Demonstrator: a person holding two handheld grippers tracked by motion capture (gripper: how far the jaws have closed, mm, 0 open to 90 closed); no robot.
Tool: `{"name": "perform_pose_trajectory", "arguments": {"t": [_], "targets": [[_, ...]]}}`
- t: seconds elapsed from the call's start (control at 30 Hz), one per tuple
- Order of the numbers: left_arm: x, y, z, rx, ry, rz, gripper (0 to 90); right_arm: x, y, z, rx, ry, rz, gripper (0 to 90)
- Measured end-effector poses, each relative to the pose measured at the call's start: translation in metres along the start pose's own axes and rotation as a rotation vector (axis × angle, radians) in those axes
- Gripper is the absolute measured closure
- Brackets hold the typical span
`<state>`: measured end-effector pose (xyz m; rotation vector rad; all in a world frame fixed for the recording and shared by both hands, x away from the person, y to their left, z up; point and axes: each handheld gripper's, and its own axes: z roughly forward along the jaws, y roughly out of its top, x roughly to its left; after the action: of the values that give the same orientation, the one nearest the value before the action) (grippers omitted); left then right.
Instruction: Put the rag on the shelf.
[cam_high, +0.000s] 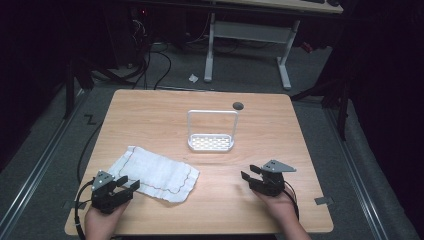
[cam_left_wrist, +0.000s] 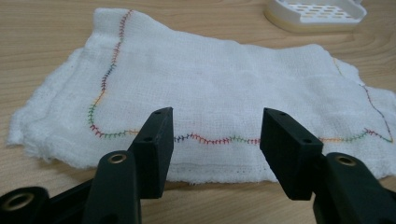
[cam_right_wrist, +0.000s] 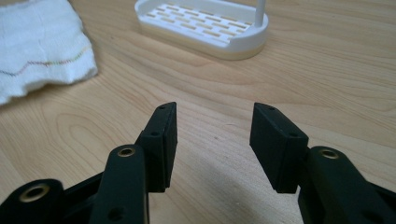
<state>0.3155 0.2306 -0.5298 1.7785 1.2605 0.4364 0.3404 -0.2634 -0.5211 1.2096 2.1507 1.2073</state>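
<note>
White cloth (cam_high: 155, 174) flat on table (cam_high: 150, 115), white rack (cam_high: 211, 131) beyond.

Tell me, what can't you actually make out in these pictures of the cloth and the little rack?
- White rack: left gripper view cuts its tray at the top edge; right gripper view cuts off the handle.
- White cloth: underside hidden against the table; right gripper view crops it at the left edge.
- Dark round spot: too small to identify in the high view.

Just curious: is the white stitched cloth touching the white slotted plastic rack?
Apart. The high view shows bare wooden table between the cloth and the rack.
</note>
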Motion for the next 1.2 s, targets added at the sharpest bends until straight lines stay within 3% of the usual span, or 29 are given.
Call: {"name": "perform_pose_trajectory", "arguments": {"t": [0.1, 0.2, 0.27, 0.4, 0.47, 0.53, 0.73, 0.83, 0.9, 0.93, 0.97, 1.0, 1.07, 1.13, 1.2], "targets": [[-0.001, -0.001, 0.002, 0.009, 0.001, 0.004, 44.2, 0.0, 0.0, 0.002, 0.024, -0.003, -0.003, 61.5], [-0.003, -0.002, 0.008, 0.051, -0.024, -0.009, 43.7, 0.002, 0.001, 0.003, 0.025, -0.017, -0.007, 62.7], [-0.009, -0.002, 0.008, 0.05, -0.021, 0.024, 44.0, 0.003, 0.002, 0.003, 0.023, -0.023, -0.003, 62.8], [-0.016, -0.002, 0.009, 0.045, -0.049, 0.019, 48.1, 0.004, 0.005, 0.008, 0.019, -0.045, -0.002, 62.7], [-0.02, -0.001, 0.011, 0.056, -0.041, 0.053, 47.8, 0.004, 0.004, 0.008, 0.024, -0.047, 0.001, 62.4], [-0.02, -0.001, 0.012, 0.06, -0.039, 0.063, 46.7, 0.004, 0.003, 0.008, 0.025, -0.048, -0.005, 61.3], [-0.015, 0.0, 0.011, 0.04, -0.068, -0.002, 47.3, 0.0, 0.001, 0.006, 0.016, -0.045, 0.023, 60.9], [-0.027, 0.007, 0.017, 0.032, -0.108, -0.004, 48.4, 0.0, 0.001, 0.007, 0.02, -0.045, 0.027, 61.0], [-0.038, 0.014, 0.025, 0.019, -0.124, -0.022, 58.2, 0.0, 0.0, 0.009, 0.025, -0.046, 0.02, 61.8], [-0.042, 0.016, 0.029, 0.017, -0.116, -0.025, 73.1, 0.002, 0.0, 0.01, 0.032, -0.049, 0.016, 63.5], [-0.047, 0.018, 0.036, 0.033, -0.093, -0.017, 73.1, 0.002, 0.0, 0.01, 0.032, -0.049, 0.016, 63.5], [-0.052, 0.019, 0.05, 0.079, -0.067, 0.005, 84.4, 0.003, 0.0, 0.009, 0.034, -0.051, 0.018, 65.5], [-0.055, 0.017, 0.062, 0.111, -0.06, 0.023, 88.0, 0.002, 0.0, 0.008, 0.032, -0.05, 0.02, 66.8], [-0.06, 0.018, 0.064, 0.118, -0.052, 0.047, 88.4, 0.002, 0.0, 0.007, 0.033, -0.046, 0.024, 67.2], [-0.065, 0.018, 0.065, 0.125, -0.078, 0.062, 89.9, 0.002, 0.0, 0.006, 0.03, -0.037, 0.03, 69.2]]}}
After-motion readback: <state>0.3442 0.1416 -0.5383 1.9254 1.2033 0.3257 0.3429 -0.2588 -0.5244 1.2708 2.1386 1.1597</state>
